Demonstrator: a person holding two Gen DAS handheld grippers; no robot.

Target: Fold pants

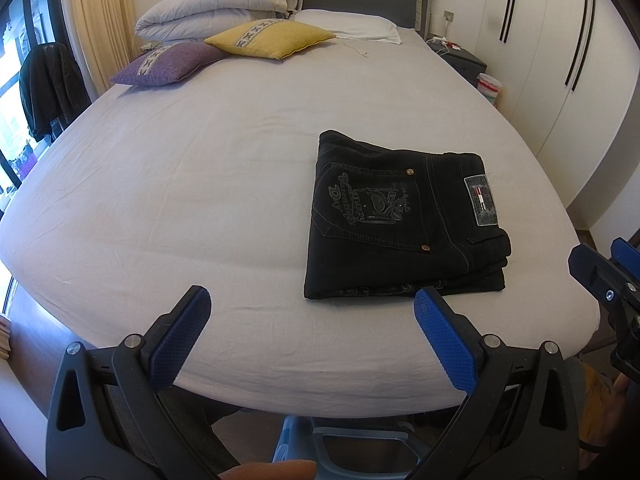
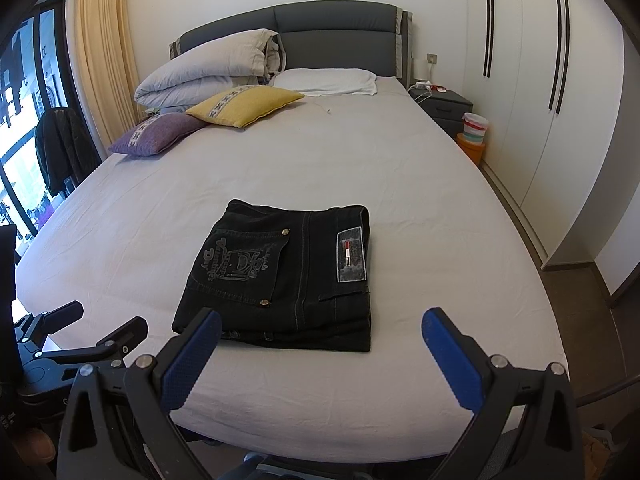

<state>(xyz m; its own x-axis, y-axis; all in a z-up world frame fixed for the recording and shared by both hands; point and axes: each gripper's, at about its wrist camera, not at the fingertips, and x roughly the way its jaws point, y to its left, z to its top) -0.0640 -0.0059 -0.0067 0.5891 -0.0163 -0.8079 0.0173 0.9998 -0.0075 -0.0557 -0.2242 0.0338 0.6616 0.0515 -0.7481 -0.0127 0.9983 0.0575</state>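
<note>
Black folded pants (image 1: 404,216) lie alone on grey bed (image 1: 180,184), cushions (image 2: 244,106) far behind; both jaws spread, empty

Black pants (image 2: 280,276) with pale, perhaps grey, embroidery; yellow cushion (image 2: 244,106), purple cushion (image 2: 158,134), blue-padded claws.

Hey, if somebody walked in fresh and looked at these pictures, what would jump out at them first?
The folded black jeans stand out first, a dark rectangle on the pale bed sheet near the foot of the bed, embroidered back pocket and waistband patch facing up. Next, the yellow cushion and purple cushion by the headboard's left side. In front, the left gripper and right gripper are both open, touching nothing.
</note>
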